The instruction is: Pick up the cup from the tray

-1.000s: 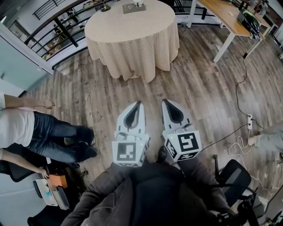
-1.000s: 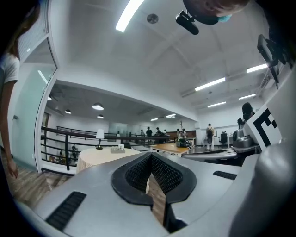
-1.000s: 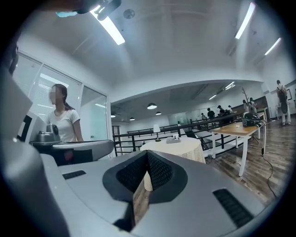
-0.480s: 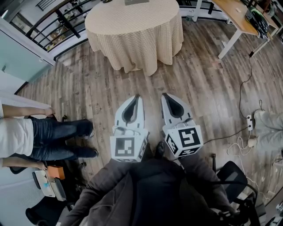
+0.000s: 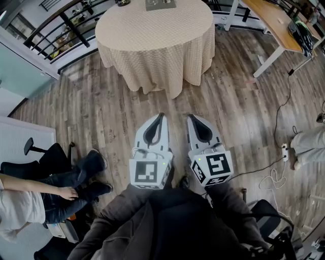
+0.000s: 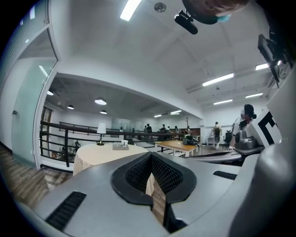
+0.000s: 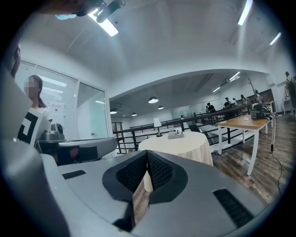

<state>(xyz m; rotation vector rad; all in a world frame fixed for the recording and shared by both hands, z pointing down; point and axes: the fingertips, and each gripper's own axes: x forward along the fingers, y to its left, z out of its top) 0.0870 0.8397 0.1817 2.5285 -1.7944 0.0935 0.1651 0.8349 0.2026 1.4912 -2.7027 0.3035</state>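
Note:
A round table under a beige cloth stands ahead of me across a wooden floor. A small grey tray lies at its far side, cut off by the top edge of the head view. In the left gripper view the tray carries a small white cup; the right gripper view shows the tray too small to make out the cup. My left gripper and right gripper are held side by side, level, both shut and empty, well short of the table.
A table lamp stands on the table's left side. A railing runs behind it. A wooden desk is at the right. A seated person and an office chair are at my left. Cables and a power strip lie on the floor at right.
I have moved closer to the round table, which looks larger now. Both grippers stay shut and side by side. The person at left has slid down the view.

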